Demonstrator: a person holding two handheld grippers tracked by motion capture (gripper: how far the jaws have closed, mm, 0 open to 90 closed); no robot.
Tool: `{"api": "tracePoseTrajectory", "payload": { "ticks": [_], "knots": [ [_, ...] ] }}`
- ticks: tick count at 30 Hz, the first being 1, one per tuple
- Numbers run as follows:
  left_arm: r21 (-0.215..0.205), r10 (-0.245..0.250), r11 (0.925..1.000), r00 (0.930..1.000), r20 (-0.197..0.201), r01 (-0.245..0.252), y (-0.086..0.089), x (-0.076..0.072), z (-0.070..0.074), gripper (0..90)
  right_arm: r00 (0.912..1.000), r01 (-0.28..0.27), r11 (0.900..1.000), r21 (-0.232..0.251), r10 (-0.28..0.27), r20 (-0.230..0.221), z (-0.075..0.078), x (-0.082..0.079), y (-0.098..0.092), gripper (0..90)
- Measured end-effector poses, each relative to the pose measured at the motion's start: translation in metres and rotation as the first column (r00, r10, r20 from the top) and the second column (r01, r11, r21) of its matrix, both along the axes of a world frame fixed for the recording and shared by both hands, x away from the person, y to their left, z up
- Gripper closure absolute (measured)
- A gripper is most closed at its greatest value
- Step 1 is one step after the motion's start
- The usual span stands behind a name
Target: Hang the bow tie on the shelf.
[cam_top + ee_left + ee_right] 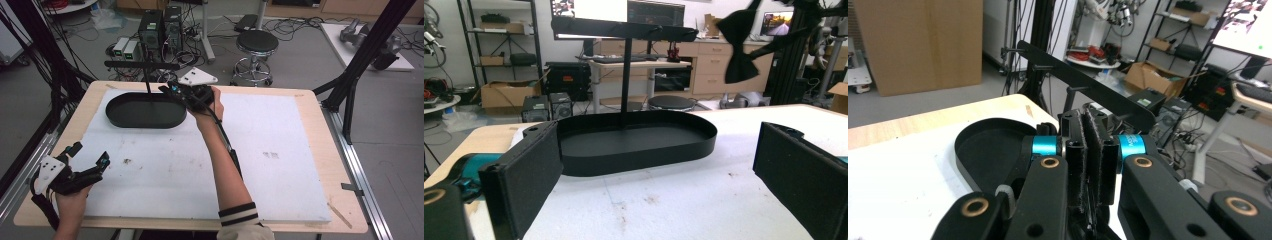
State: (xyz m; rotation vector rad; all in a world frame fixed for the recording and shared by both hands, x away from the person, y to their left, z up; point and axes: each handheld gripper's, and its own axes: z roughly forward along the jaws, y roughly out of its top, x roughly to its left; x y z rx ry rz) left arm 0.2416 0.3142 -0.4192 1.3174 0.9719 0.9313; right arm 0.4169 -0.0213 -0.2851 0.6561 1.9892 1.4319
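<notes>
A black oval tray [142, 111] with a low smooth wall sits at the far left of the white board [280, 170] on the wooden counter [312, 107], its long axis running left to right. A thin upright post [625, 75] rises from it, carrying a flat black crossbar [624, 29] parallel to that axis. The right tongs [176, 91] hang over the tray's right end, padded jaws pressed together, nothing seen between them. The left tongs [90, 159] rest near the counter's near left corner, jaws spread wide.
</notes>
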Motion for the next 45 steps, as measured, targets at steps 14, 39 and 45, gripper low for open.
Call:
{"api": "tracePoseTrajectory", "payload": {
  "ticks": [14,39,45],
  "knots": [
    [-0.016,-0.004,0.9999,0.9999,-0.016,0.004,0.003,0.004,-0.004,6.2,0.9982,0.036,0.998,-0.044,-0.038,-0.047,-0.005,0.062,0.038,87.0],
    [-0.027,0.008,0.9996,0.9992,-0.039,-0.009,0.016,0.001,-0.009,6.2,0.9759,0.19,0.982,-0.013,-0.19,-0.107,-0.011,0.101,0.018,67.0],
    [-0.027,0.007,0.9996,0.9996,-0.029,-0.008,0.014,0.0,-0.007,6.1,0.9784,0.202,0.978,0.042,-0.2,-0.052,0.004,0.077,-0.01,50.5]
  ]
}}
